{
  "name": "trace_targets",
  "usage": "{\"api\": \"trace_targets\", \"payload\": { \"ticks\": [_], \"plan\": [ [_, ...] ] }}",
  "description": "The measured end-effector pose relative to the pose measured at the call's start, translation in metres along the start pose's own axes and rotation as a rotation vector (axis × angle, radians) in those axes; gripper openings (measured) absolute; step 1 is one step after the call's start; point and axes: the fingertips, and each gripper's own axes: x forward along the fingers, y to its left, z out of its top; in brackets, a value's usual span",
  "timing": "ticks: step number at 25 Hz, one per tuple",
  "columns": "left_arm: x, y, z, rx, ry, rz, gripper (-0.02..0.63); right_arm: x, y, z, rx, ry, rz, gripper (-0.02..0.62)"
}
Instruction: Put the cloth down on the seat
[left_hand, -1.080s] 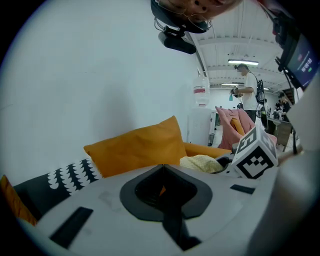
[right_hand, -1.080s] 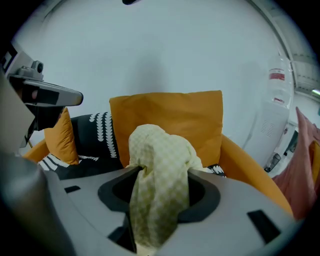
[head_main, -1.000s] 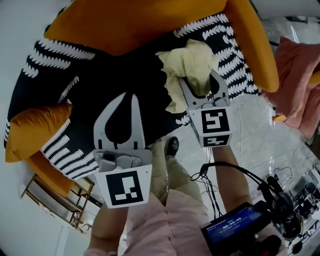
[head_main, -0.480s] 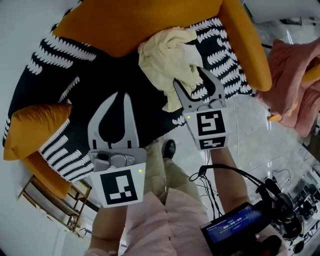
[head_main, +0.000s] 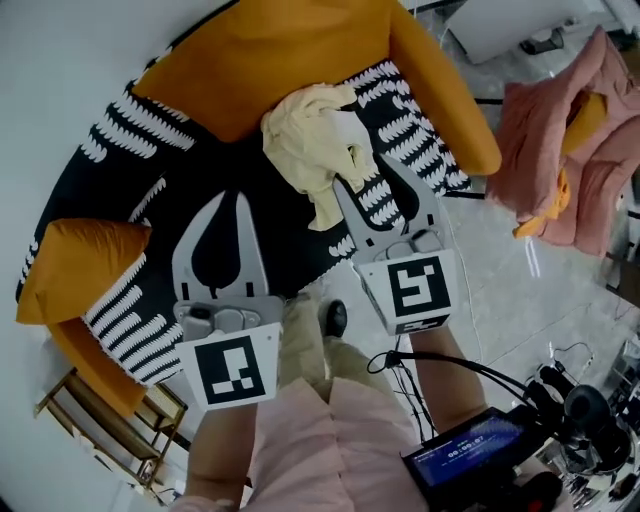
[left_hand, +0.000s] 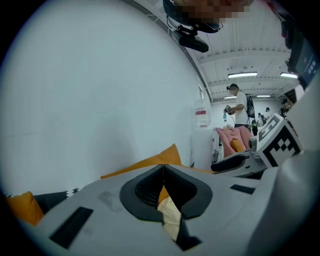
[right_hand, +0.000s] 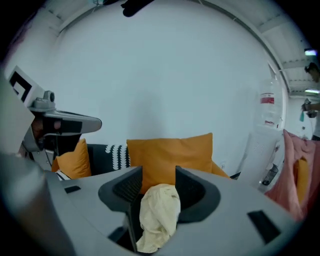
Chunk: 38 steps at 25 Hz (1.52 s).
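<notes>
Releasing cloth (head_main: 310, 140) onto seat (head_main: 195, 185), right gripper (head_main: 362, 170) jaws spread wide around it, left gripper (head_main: 237, 195) closed empty; next: retreat toward 6 o'clock

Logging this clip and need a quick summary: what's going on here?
A person holds a gripper in each hand above the seat. The pale yellow cloth lies bunched on its black patterned cover, against the orange back cushion. The right gripper is open, with the cloth's near end between its jaws. The left gripper is shut and empty.
</notes>
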Motion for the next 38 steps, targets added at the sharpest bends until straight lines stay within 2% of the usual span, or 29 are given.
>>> {"api": "trace_targets", "payload": {
  "ticks": [5, 8, 11, 16, 23, 38],
  "plan": [
    [-0.035, -0.036, 0.053, 0.006, -0.091, -0.028, 0.011, -0.077, -0.001, 0.065, -0.005, -0.199, -0.035, 0.145],
    [-0.062, -0.057, 0.089, 0.0, -0.144, -0.05, 0.011, -0.126, 0.001, 0.091, -0.017, -0.254, -0.066, 0.077],
    [-0.091, -0.077, 0.125, 0.033, -0.208, -0.064, 0.011, -0.174, 0.0, 0.113, -0.027, -0.317, -0.105, 0.006],
    [-0.137, -0.116, 0.169, 0.082, -0.293, -0.079, 0.011, -0.237, -0.009, 0.128, -0.022, -0.371, -0.151, 0.0],
    [-0.171, -0.142, 0.189, 0.114, -0.339, -0.085, 0.011, -0.285, -0.004, 0.144, -0.078, -0.46, -0.174, 0.0],
    [-0.199, -0.146, 0.202, 0.133, -0.398, -0.079, 0.011, -0.311, 0.014, 0.154, -0.085, -0.516, -0.167, 0.0]
  ]
}}
